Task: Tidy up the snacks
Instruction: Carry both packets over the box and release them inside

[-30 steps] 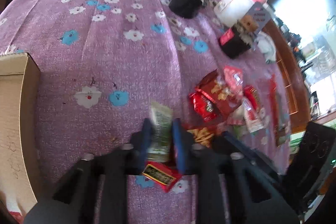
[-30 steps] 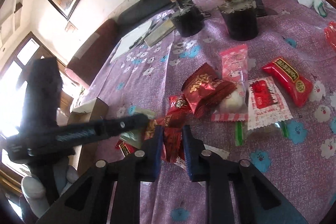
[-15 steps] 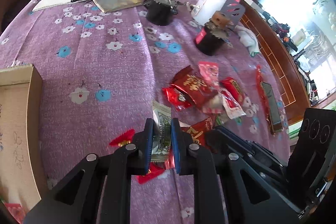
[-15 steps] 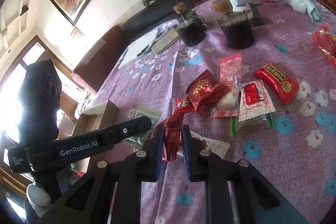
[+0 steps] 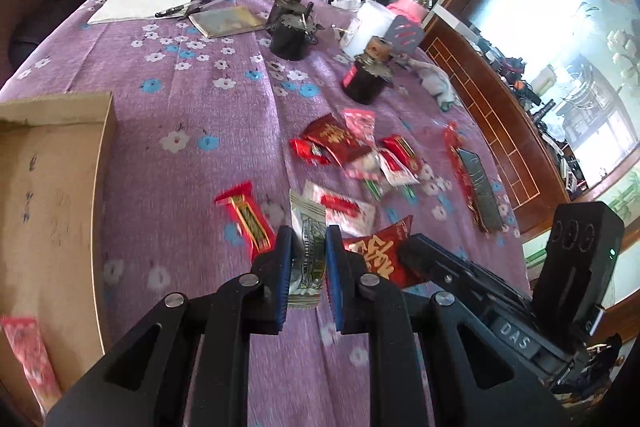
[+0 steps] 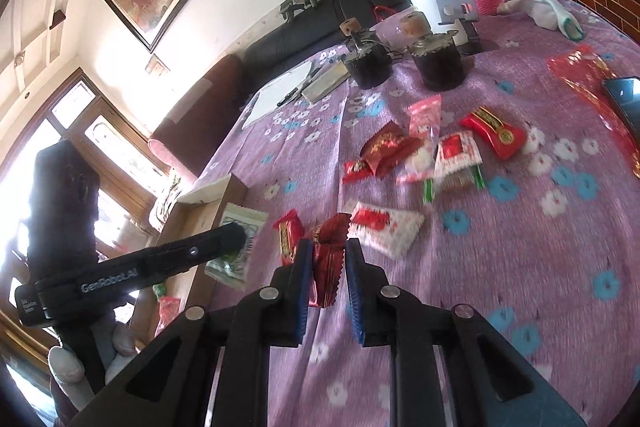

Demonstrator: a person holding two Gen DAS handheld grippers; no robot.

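Both tools hold snack packets above the surface
Left tool (image 5: 306,259) grips a green-and-silver packet (image 5: 307,227) beside the cardboard box (image 5: 102,163); right tool (image 6: 326,259) clamps a red wrapper (image 6: 330,247)

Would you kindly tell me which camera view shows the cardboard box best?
The left wrist view: the cardboard box fills its left side, showing the open inside and a pink packet in it. The right wrist view shows only a corner, partly behind the left claw.
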